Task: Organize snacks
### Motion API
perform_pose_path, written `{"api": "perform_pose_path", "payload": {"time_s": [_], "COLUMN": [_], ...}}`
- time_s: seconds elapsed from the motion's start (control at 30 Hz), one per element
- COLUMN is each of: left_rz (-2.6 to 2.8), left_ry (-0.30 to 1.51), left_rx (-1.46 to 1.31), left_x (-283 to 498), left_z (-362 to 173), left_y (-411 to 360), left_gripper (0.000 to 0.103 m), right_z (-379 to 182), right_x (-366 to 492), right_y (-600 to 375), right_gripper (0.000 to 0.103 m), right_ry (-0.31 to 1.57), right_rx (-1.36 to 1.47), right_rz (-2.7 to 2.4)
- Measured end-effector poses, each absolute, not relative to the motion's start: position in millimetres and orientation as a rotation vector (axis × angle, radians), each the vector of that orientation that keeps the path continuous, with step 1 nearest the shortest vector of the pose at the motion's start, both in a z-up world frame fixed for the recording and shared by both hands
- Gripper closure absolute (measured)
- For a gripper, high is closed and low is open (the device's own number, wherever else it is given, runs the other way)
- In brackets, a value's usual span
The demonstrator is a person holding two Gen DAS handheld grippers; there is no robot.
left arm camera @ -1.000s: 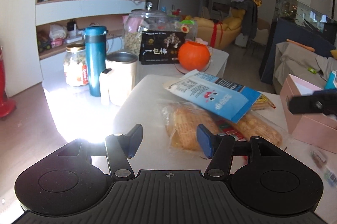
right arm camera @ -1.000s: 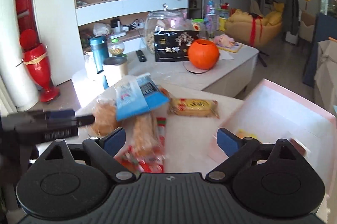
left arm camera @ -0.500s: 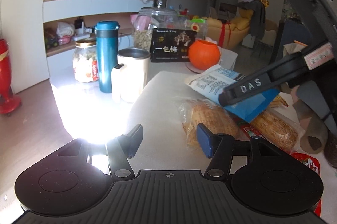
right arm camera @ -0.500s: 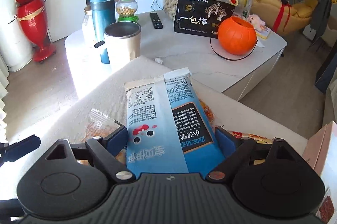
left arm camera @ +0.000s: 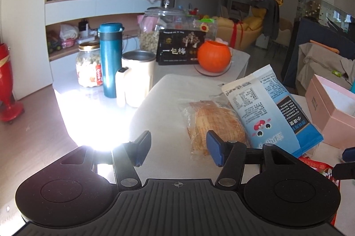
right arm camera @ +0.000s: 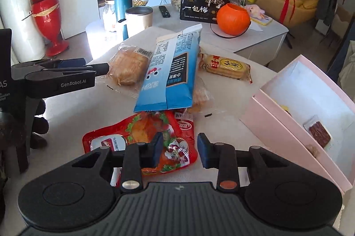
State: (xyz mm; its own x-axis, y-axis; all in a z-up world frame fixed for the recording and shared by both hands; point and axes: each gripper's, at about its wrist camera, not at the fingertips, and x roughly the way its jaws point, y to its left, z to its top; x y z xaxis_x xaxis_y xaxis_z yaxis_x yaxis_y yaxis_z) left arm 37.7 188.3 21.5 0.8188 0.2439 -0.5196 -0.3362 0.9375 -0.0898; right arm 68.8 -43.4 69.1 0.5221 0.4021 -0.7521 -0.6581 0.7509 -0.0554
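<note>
Retreated right tool (right arm camera: 178, 150) hovers over red packet (right arm camera: 142, 144).

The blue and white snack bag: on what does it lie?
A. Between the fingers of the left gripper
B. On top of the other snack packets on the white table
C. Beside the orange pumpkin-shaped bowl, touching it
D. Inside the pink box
B: the blue and white snack bag rests across the clear-wrapped bread packet and other packets, outside the pink box.

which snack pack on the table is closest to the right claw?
The red pack: its edge lies between the right claw fingers. The blue bag, bread pack and yellow cracker pack sit farther back.
</note>
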Motion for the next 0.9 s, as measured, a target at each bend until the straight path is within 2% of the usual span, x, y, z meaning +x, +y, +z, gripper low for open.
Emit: {"api": "perform_pose_path", "payload": {"time_s": [0.03,0.1,0.13,0.17,0.43,0.53,0.6,0.73,0.77,0.83,0.87,0.9], "left_rz": [0.313,0.329,0.340,0.350,0.411,0.430,0.421,0.386,0.374,0.342,0.322,0.295], "left_ry": [0.525,0.514,0.507,0.502,0.487,0.477,0.482,0.490,0.488,0.480,0.476,0.469], "left_rx": [-0.180,-0.177,-0.179,-0.186,-0.254,-0.274,-0.282,-0.278,-0.279,-0.290,-0.297,-0.302], "left_x": [36.6,34.4,33.3,32.2,25.8,22.8,23.2,24.7,24.5,23.9,23.2,22.4], "left_z": [21.9,23.2,23.7,23.8,21.5,22.7,22.3,22.2,22.5,23.6,24.2,24.8], "left_y": [187.5,187.7,189.6,192.0,218.7,225.5,226.7,222.4,220.8,217.4,215.3,211.9], "left_gripper": [0.043,0.043,0.043,0.043,0.043,0.043,0.043,0.043,0.043,0.043,0.043,0.043], "right_z": [71.5,78.0,81.2,83.6,62.7,39.4,29.2,39.0,45.5,60.5,66.7,70.9], "right_x": [69.4,74.9,77.0,78.5,88.1,98.8,102.2,96.2,93.0,86.7,85.0,83.8], "right_y": [-46.8,-49.1,-48.2,-44.7,46.9,78.3,86.9,70.5,60.4,34.6,20.4,5.4], "right_gripper": [0.066,0.048,0.033,0.024,0.022,0.013,0.014,0.033,0.051,0.059,0.069,0.074], "right_ry": [0.785,0.763,0.743,0.719,0.603,0.623,0.617,0.610,0.620,0.650,0.678,0.711], "right_rx": [-0.338,-0.296,-0.276,-0.265,-0.429,-0.536,-0.597,-0.596,-0.568,-0.499,-0.452,-0.408], "right_rz": [0.642,0.614,0.600,0.594,0.561,0.523,0.507,0.512,0.521,0.544,0.559,0.571]}}
